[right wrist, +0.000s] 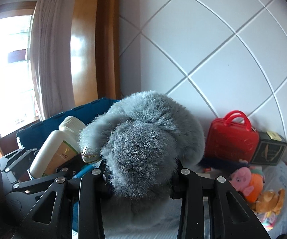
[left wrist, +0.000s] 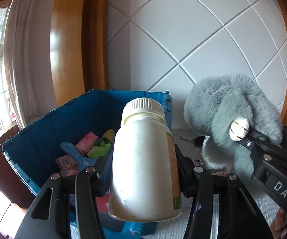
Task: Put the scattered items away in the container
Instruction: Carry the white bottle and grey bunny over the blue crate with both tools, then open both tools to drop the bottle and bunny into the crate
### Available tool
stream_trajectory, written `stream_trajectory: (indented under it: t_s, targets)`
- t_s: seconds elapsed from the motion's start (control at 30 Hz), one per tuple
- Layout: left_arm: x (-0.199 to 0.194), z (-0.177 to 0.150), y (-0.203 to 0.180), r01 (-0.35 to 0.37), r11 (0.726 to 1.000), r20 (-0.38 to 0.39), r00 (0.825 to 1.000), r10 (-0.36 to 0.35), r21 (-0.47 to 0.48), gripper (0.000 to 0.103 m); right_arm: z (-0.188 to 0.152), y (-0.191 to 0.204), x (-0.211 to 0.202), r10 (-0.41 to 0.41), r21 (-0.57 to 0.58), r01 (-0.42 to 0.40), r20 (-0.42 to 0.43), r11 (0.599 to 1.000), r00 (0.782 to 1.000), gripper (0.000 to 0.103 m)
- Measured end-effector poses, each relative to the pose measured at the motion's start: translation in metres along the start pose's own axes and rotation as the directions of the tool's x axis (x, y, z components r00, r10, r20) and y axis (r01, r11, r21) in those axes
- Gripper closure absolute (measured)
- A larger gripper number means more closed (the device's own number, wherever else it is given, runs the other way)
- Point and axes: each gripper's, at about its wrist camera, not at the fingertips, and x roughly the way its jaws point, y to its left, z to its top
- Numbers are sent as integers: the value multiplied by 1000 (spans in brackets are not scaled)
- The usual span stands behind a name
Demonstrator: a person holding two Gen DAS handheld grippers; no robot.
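My left gripper (left wrist: 143,159) is shut on a white plastic bottle (left wrist: 145,159) with a ribbed cap, held upright above the near rim of the blue crate (left wrist: 43,127). The crate holds pink boxes, a blue paddle shape and yellow-green soft pieces. My right gripper (right wrist: 141,171) is shut on a grey plush toy (right wrist: 143,135), held just right of the crate. In the left wrist view the plush (left wrist: 233,119) and the right gripper (left wrist: 249,141) show at right. In the right wrist view the bottle (right wrist: 55,149) and crate (right wrist: 63,119) show at left.
A red toy suitcase (right wrist: 231,139) and a dark box (right wrist: 269,149) stand against the tiled wall at right. A pink pig plush (right wrist: 243,179), an orange toy and a brown plush (right wrist: 271,199) lie on the pale cloth. A curtain and window are at left.
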Motion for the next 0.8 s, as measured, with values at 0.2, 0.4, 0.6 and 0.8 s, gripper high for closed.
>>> stream_trajectory:
  t_s: [0.2, 0.4, 0.6, 0.8]
  targets:
    - [31, 16, 86, -51, 997, -61, 997, 55, 66, 51, 20, 68, 46, 10, 11, -9, -27, 1000, 1000, 66]
    - [77, 18, 151, -13, 998, -188, 982, 23, 56, 51, 24, 126, 97, 13, 44, -7, -136, 999, 991, 66]
    - [122, 21, 176, 70, 997, -333, 942, -52, 43, 51, 30, 163, 146, -67, 31, 78, -259, 996, 963, 65]
    - [153, 15, 179, 100, 994, -464, 884, -68, 46, 51, 26, 163, 189, -101, 30, 125, -422, 992, 901, 65]
